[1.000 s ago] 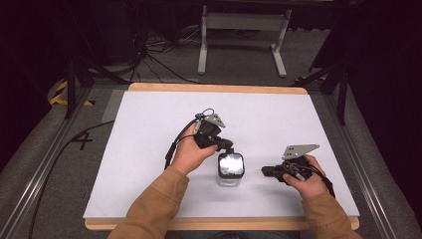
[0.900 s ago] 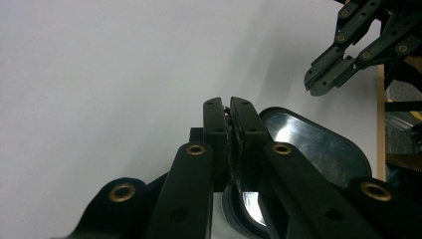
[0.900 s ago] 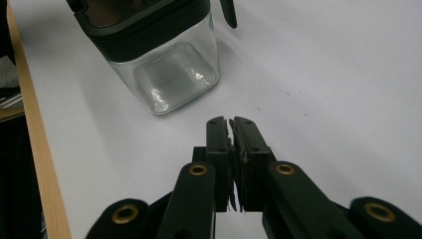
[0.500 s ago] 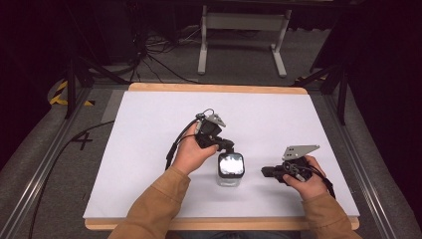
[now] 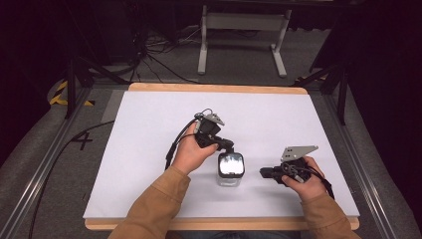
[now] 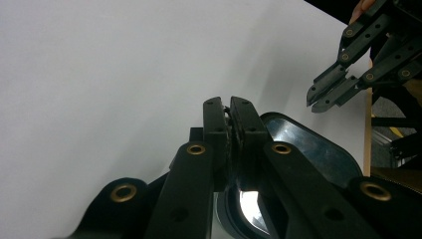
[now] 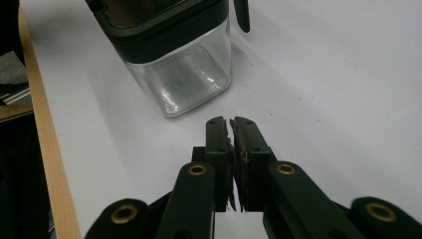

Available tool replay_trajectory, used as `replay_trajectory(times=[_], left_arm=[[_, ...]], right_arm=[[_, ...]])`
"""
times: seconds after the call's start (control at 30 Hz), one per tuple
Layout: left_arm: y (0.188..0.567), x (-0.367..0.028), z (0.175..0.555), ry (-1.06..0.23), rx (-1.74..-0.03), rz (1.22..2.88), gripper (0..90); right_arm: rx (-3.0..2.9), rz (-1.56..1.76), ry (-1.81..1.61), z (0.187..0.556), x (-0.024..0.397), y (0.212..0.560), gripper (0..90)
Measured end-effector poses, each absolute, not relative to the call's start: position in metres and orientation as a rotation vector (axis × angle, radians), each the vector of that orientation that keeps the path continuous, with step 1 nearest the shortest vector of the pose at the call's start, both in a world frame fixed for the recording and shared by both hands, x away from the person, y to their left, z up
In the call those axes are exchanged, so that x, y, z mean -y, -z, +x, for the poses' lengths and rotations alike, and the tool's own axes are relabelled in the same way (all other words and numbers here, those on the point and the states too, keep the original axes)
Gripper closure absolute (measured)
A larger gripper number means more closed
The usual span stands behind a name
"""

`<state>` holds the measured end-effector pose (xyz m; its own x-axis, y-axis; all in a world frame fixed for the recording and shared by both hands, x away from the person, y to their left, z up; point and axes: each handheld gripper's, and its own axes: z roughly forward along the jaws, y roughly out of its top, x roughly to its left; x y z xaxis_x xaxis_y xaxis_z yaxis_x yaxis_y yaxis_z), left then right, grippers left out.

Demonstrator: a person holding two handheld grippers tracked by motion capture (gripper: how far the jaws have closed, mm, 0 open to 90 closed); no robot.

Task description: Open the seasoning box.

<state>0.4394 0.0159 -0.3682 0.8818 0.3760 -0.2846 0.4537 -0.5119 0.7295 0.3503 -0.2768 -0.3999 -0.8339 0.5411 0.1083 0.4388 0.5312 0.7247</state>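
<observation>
the jar [image 5: 230, 170] stands just ahead of the right gripper [image 7: 231, 130], whose 2 jaws are closed on nothing. the left gripper [image 6: 230, 112], jaws pressed together and empty, sits just over its lid [image 6: 308, 149]. square clear body, glossy black lid, on a smooth white table [image 5: 149, 124].

Left gripper [image 5: 226, 146] and right gripper [image 5: 264, 173], jaws closed (tips facing)

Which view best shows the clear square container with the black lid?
The right gripper view: the clear square container with the black lid is close, showing its glass wall. The high view shows it small, from above. The left gripper view catches just the glossy lid behind the jaws.
</observation>
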Motion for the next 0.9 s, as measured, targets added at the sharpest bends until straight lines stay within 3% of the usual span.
replay_trajectory(times=[0.9], left_arm=[[0.372, -0.019, 0.442, 0.183, -0.644, 2.117, 86.9]], right_arm=[[-2.643, 0.760, -1.212, 0.345, 0.262, 0.394, 89.7]])
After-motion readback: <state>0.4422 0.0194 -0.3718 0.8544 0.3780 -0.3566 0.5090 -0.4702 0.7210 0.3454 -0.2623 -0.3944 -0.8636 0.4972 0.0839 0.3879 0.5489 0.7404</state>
